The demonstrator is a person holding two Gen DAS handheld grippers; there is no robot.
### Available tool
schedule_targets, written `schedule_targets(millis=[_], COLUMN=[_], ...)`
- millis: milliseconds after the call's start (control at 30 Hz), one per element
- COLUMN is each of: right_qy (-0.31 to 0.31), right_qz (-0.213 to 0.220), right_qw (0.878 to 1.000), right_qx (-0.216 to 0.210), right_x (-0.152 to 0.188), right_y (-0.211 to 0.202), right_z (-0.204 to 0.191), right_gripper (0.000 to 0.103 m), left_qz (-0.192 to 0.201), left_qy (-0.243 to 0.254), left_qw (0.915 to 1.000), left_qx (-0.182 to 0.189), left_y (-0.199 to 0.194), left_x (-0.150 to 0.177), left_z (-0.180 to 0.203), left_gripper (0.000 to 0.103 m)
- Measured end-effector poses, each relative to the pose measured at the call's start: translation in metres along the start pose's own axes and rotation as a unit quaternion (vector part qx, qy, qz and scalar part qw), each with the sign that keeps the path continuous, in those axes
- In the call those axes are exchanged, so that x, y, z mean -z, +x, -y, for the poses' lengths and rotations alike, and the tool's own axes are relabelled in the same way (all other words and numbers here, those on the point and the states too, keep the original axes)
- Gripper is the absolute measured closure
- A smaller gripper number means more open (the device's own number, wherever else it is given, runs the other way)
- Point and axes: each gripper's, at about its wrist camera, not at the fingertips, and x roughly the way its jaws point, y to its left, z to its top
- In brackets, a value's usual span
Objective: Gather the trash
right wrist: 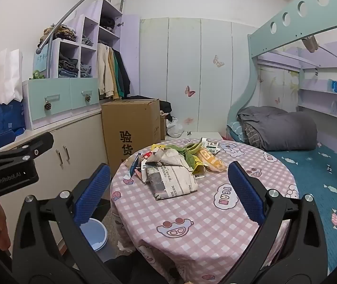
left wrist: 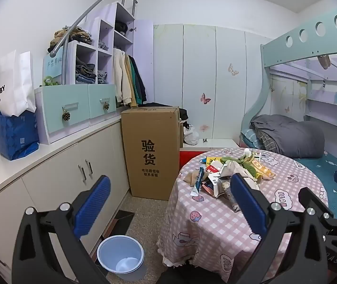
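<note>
**Mia:** Where is the trash?

**Ben:** It sits in a heap of crumpled paper and bright wrappers (right wrist: pixel 175 165) in the middle of the right wrist picture. It lies on the far half of the round desk with the pink checked cloth (right wrist: pixel 206 217). The biggest bit is a folded grey newspaper bundle (right wrist: pixel 172 181), at the near edge of the heap.

**Mia:** Are the grippers holding anything?

**Ben:** No. The right gripper (right wrist: pixel 168 194) has its blue pads spread wide, with nothing between them. The left gripper (left wrist: pixel 168 203) is spread wide too, and it is bare as well.

**Mia:** Which one is closer to the heap?

**Ben:** The right one, I think. In its picture the newspaper lies straight ahead, between the two pads and a little beyond them. In the left wrist picture the heap sits off to the right, partly behind the right-hand pad. (That gripper looks more at the floor.)

**Mia:** Which way does the newspaper point?

**Ben:** Its long side runs from upper left to lower right in the frame, so the pads would best close across the short way.

**Mia:** Where does it go after?

**Ben:** Likely the round pale blue plastic bin (left wrist: pixel 120 253), on the floor at the bottom of the left wrist picture, just beside the desk.
</note>
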Motion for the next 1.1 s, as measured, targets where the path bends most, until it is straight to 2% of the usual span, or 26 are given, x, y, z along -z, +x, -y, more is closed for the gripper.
schedule_targets(millis=[1100], right_qy=[0.004], right_qz=[-0.003], right_qw=[1.0], right_qx=[-0.004], right_x=[0.001], right_y=[0.001], right_z=[-0.005], right_gripper=[0.006], left_qz=[0.002], left_qy=[0.007], left_qw=[1.0], left_qx=[0.001], left_y=[-0.005], left_x=[-0.002], left_z=[0.011], left_gripper=[0.004])
